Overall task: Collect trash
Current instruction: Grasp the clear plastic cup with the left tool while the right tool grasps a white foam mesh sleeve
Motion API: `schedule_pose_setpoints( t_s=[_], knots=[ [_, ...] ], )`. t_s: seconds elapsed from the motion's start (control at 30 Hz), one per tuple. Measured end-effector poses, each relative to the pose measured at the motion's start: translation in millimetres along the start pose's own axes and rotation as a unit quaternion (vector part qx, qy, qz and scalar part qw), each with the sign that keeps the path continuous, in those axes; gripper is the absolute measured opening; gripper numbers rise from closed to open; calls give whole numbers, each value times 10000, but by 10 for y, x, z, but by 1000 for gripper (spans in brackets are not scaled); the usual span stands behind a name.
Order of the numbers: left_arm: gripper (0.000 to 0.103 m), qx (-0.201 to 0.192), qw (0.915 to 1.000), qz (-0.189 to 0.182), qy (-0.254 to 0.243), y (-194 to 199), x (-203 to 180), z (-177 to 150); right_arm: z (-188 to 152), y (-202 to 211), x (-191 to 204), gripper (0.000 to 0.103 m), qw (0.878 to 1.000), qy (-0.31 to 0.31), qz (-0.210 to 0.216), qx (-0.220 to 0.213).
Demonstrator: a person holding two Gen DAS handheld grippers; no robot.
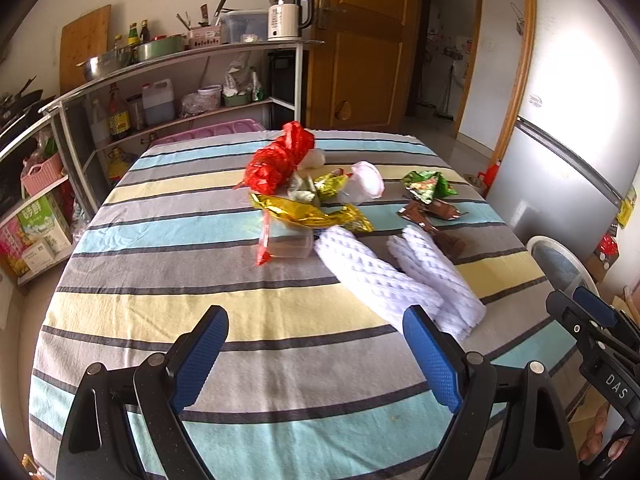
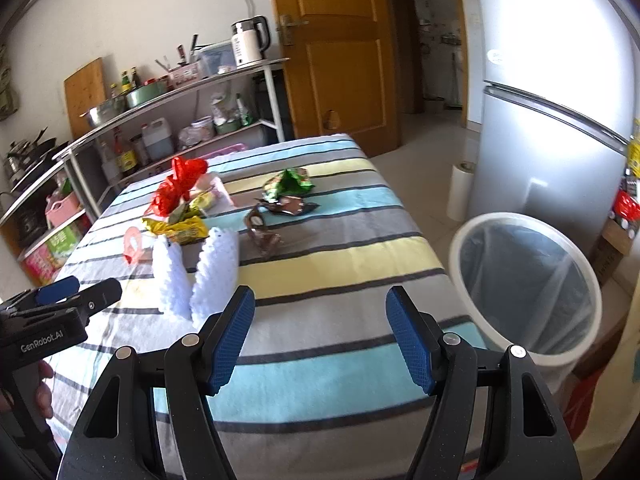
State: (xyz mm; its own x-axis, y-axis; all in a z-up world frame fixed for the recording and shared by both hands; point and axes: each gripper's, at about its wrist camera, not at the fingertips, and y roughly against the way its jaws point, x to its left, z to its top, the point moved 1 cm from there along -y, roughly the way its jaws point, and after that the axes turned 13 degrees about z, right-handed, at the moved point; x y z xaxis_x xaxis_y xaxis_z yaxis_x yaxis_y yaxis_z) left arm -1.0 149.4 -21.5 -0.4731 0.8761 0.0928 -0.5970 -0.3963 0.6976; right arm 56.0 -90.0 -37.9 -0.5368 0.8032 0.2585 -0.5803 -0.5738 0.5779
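Striped tablecloth lies bare along its near edge, where the left gripper and right gripper hover, both spread wide and empty. Beside the table's right edge stands the lined bin. Trash clusters mid-table: foam sleeves, red bag, gold wrapper.

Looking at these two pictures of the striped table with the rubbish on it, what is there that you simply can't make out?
- Bottom of the white round bin: right wrist view, its clear liner hides whatever lies inside; left wrist view shows only a sliver.
- Small pale scraps behind the crumpled red plastic bag: both views, the bag covers them.
- Print on the green foil wrapper: too small, blurred.
- Near table edge: both views, the open left claw and right claw block it.
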Motion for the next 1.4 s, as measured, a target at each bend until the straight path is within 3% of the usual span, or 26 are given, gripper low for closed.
schedule_pose_setpoints(
  t_s=[0.2, 0.47, 0.73, 0.93, 1.03, 1.17, 1.27, 1.4],
  knots=[
    [89, 240, 9992, 70, 297, -235, 256, 130, 158, -389, 203, 69, 9982, 216, 440, 332],
    [89, 428, 9979, -9, 487, -536, 387, 335, 279, -708, 302, 68, 9950, 267, 687, 672],
    [87, 540, 9972, -26, 511, -811, 321, 488, 279, -917, 290, 57, 9906, 231, 920, 987],
    [87, 634, 9977, -43, 240, -922, 182, 516, 260, -980, 328, 49, 9868, 272, 1124, 1134],
    [86, 681, 9976, -28, 146, -979, 122, 506, 263, -989, 352, 39, 9860, 306, 1177, 1141],
    [75, 647, 9977, 159, 134, -995, 103, 503, 276, -994, 358, 30, 9854, 318, 1229, 1135],
    [67, 692, 9975, 90, 134, -1012, 95, 498, 282, -985, 362, 23, 9853, 319, 1266, 1104],
    [53, 772, 9969, 92, 103, -1044, 97, 480, 286, -984, 347, 20, 9855, 277, 1282, 1073]
  ],
)
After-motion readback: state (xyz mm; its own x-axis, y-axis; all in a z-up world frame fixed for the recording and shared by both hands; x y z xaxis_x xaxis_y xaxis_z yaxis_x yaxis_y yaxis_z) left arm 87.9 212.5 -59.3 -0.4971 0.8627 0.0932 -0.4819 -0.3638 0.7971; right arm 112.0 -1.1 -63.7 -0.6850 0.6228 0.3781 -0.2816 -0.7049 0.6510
